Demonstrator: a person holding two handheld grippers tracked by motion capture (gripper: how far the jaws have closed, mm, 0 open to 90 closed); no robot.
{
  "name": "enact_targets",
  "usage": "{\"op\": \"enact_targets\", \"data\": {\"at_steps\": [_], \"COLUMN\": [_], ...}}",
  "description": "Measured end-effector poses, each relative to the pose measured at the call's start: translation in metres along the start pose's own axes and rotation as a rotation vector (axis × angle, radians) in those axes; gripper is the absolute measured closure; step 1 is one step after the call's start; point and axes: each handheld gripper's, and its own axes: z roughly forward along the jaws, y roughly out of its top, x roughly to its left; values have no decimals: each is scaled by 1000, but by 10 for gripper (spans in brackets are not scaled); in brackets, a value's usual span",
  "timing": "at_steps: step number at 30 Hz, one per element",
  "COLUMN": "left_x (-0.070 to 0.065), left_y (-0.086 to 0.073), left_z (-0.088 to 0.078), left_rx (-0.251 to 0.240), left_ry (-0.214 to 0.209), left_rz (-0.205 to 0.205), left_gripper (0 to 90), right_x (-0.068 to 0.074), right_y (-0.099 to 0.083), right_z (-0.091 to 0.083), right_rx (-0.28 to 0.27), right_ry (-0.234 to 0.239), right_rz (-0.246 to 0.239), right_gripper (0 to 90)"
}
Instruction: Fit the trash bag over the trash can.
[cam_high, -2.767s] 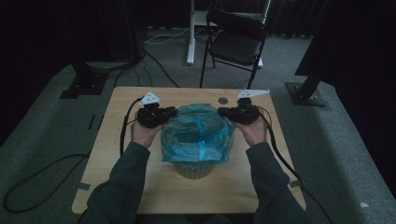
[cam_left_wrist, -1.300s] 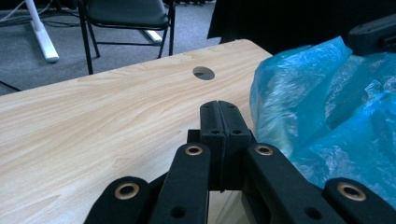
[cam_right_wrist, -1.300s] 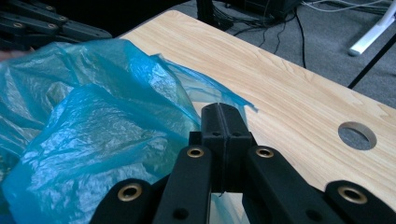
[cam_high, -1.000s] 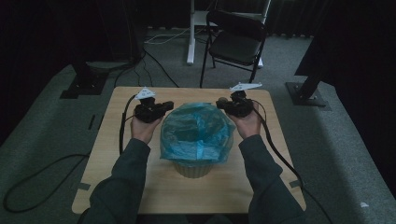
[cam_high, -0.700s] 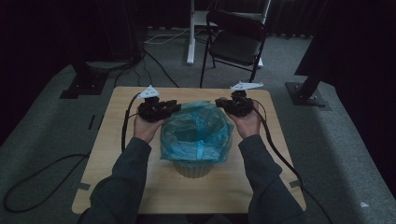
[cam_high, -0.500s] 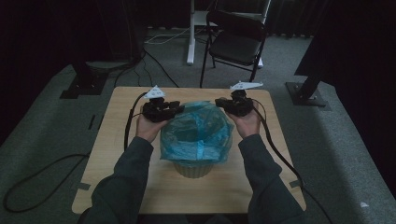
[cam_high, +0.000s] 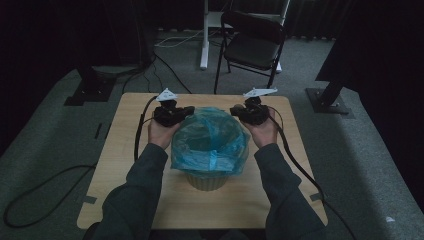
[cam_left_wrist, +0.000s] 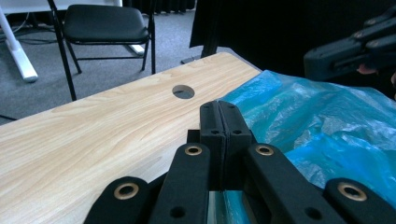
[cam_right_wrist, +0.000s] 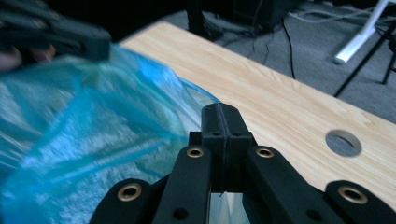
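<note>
High view: translucent blue plastic bag (cam_high: 210, 142) over a cream bin (cam_high: 205, 181) mid-tabletop (cam_high: 125, 150); grip points unclear. Left gripper view: left gripper (cam_left_wrist: 219, 116), jaws just closing, pinches bag film, lower edge cut off. Right gripper view: right gripper (cam_right_wrist: 223, 119) clamps blurred film.

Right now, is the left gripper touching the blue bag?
Touching. In the left gripper view, the blue bag film runs into the closed fingers of the left gripper.
</note>
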Motion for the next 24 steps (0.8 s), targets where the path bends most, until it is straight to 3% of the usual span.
{"op": "enact_targets", "data": {"at_steps": [4,8,14,24], "left_x": [9,14,20,25], "left_y": [-4,-11,-18,-26], "left_z": [0,2,2,-7], "left_rx": [34,45,71,57], "left_ry": [31,10,20,37], "left_rz": [-23,-49,-64,-80], "left_gripper": [894,890,875,787], "right_x": [1,1,5,8], "right_y": [-2,-2,-4,-4], "right_z": [4,5,6,-1], "right_rx": [27,41,58,52], "right_ry": [-7,-5,-10,-23], "right_rz": [-12,-17,-35,-58], "right_gripper": [900,900,900,897]}}
